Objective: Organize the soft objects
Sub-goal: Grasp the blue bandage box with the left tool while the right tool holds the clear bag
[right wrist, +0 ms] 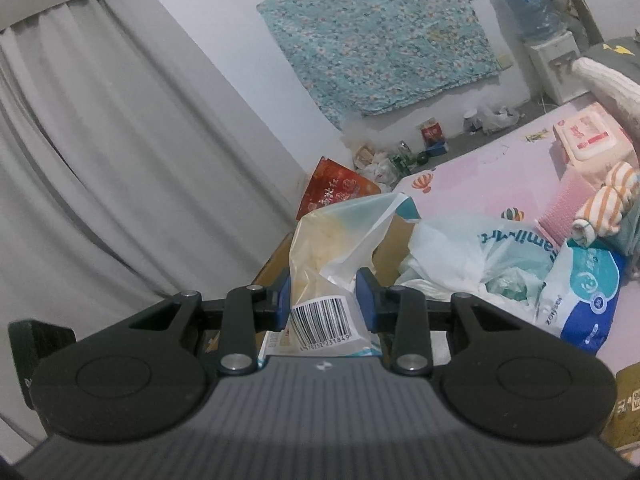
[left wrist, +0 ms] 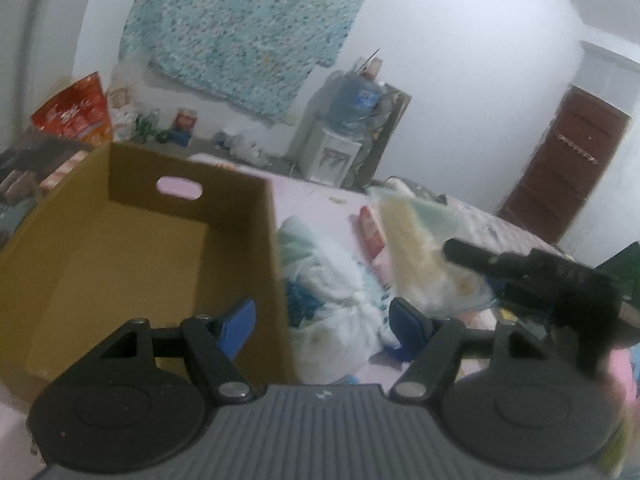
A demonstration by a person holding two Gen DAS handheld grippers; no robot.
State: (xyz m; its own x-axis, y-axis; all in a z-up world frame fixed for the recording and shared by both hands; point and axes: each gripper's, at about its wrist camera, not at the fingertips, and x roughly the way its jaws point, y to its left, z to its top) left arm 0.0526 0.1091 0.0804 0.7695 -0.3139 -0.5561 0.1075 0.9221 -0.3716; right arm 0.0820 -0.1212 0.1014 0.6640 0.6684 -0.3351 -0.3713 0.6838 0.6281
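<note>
Two tools are in view: the right tool (right wrist: 323,296) is clamped on a translucent plastic packet (right wrist: 336,256) near its barcoded lower end, held above the bed, while the left tool (left wrist: 322,318) stands wide and carries nothing. The packet appears light, limp and slick; its upper part flops free, so the grip low on the filled portion looks sound, though a film this smooth could slide under a loose pinch. An open cardboard box (left wrist: 120,248), with nothing visible inside, sits at the bed's left side and is judged the likely destination. Beside the box lie a white shopping bag (right wrist: 476,256) stuffed with soft items, a blue-and-white diaper pack (right wrist: 588,292), a pink wipes pack (right wrist: 588,140) and an orange-striped rolled cloth (right wrist: 608,204) toward the right edge. The box's near wall (left wrist: 276,264) stands between the left tool's open fingers and could catch the dangling film on the way over.
</note>
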